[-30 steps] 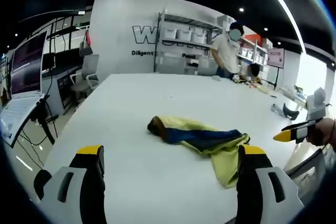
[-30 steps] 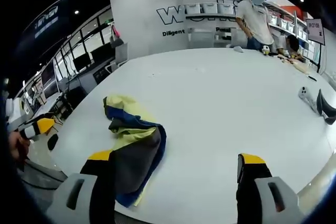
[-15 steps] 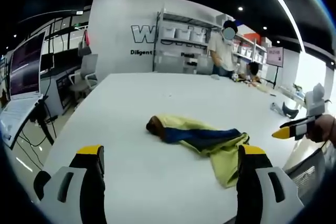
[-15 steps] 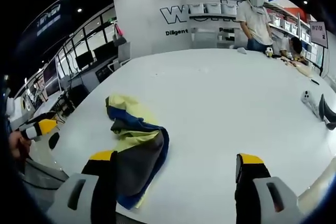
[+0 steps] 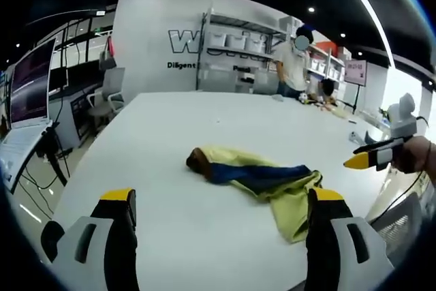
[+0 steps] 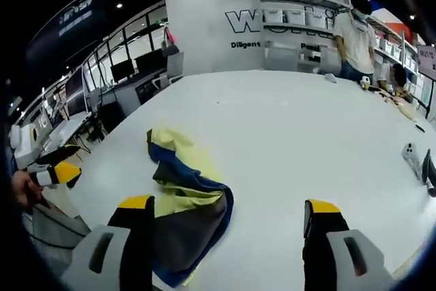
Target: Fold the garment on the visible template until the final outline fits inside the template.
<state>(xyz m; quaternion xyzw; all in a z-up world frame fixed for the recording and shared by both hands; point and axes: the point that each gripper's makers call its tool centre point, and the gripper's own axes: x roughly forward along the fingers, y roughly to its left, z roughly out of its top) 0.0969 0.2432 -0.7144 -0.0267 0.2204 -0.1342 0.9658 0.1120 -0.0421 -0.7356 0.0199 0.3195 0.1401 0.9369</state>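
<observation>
A crumpled yellow, navy and grey garment (image 5: 259,178) lies bunched on the white table (image 5: 184,127); in the right gripper view the garment (image 6: 182,192) sits left of centre, close to the left jaw. My left gripper (image 5: 221,226) stands open above the near table edge, short of the cloth. My right gripper (image 6: 228,233) is open too, with its left jaw over the garment's near end and nothing held. The right gripper (image 5: 371,158) enters the left gripper view from the right, held by a hand. The left gripper (image 6: 58,172) shows at the left of the right gripper view. No template outline is visible on the table.
A person (image 5: 293,59) stands at the table's far end by white shelving (image 5: 238,52). A phone (image 6: 411,152) and a dark object (image 6: 428,168) lie at the table's right. Monitors and chairs (image 5: 102,97) line the left side.
Both cameras shifted a little. The right gripper moved forward over the table, so the garment sits nearer its left jaw. The cloth itself has not moved.
</observation>
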